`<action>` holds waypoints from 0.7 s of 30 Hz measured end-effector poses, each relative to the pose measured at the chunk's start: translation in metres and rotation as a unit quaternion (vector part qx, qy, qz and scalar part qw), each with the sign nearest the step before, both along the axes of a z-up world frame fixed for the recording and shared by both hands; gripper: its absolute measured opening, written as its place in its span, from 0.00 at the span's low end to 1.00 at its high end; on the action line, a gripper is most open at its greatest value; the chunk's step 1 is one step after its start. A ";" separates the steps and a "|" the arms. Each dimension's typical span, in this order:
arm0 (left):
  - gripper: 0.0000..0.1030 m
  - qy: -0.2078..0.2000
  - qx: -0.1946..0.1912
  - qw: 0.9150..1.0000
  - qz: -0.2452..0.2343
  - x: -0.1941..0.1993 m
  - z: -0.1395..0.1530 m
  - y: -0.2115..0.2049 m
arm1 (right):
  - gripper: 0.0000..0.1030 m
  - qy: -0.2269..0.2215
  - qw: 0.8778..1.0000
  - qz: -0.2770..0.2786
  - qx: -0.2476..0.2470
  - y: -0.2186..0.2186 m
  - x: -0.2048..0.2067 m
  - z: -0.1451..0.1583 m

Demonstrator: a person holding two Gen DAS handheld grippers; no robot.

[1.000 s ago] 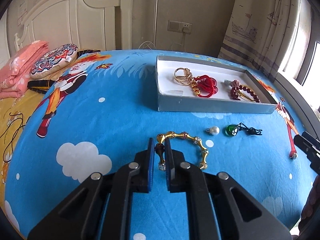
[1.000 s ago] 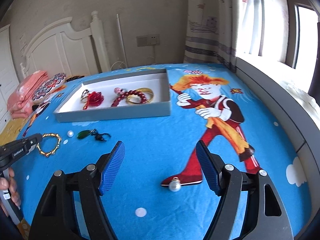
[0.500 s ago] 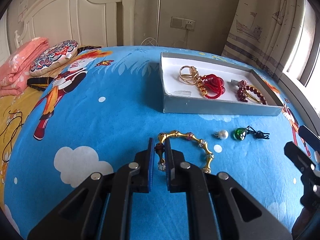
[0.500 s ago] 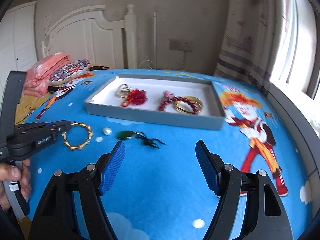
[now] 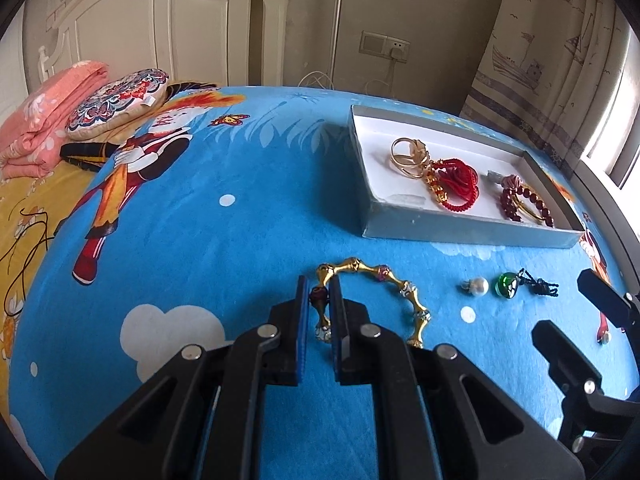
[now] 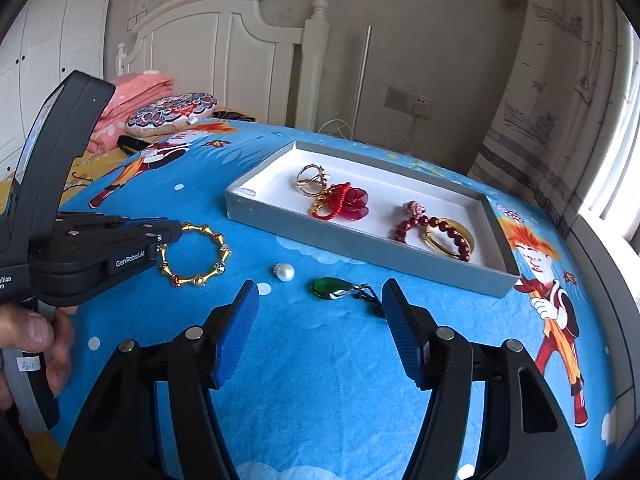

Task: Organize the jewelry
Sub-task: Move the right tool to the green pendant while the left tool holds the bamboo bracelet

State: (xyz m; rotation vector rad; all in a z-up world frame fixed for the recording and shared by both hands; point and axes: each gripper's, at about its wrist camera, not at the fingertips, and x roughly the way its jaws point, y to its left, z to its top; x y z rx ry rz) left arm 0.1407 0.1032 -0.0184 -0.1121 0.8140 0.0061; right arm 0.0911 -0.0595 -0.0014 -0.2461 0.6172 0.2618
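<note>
Your left gripper (image 5: 319, 300) pinches the gold beaded bracelet (image 5: 376, 300) on the blue bedsheet (image 5: 224, 248), its near beads hidden between the pads. Your right gripper (image 6: 320, 312), spread wide, has swung in over the green pendant (image 6: 327, 289) beside the pearl (image 6: 285, 272).

Layout on the bed (image 6: 320, 380). The tray (image 6: 352, 250) lies toward the headboard (image 6: 224, 44) end, holding in a row, left to right, a ring (image 6: 311, 179), a cord charm (image 6: 342, 204) and a bead bracelet (image 6: 434, 232) overlapping a bangle (image 6: 448, 242). Before the tray's near wall lie, left to right, a linked bracelet (image 6: 196, 256), a pearl (image 6: 285, 272) and a pendant (image 6: 330, 289). A cushion (image 6: 172, 110) and folded blanket (image 6: 132, 92) sit at the bed's far left corner, against the headboard.
</note>
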 end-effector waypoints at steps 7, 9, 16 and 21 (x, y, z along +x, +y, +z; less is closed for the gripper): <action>0.09 0.000 -0.012 1.000 0.000 0.001 -0.001 0.004 | 0.57 0.011 1.000 0.003 0.001 0.012 0.011 -0.002; 0.09 -0.002 -0.011 1.000 0.000 0.000 0.000 0.003 | 0.57 0.008 1.000 -0.003 0.008 0.007 0.010 0.000; 0.09 -0.017 -0.015 1.000 -0.007 -0.010 0.007 -0.007 | 0.57 0.018 0.998 -0.053 0.007 -0.031 -0.001 -0.003; 0.09 -0.035 -0.017 0.999 -0.031 -0.025 0.019 -0.022 | 0.51 0.031 0.998 -0.059 0.020 -0.046 0.003 -0.004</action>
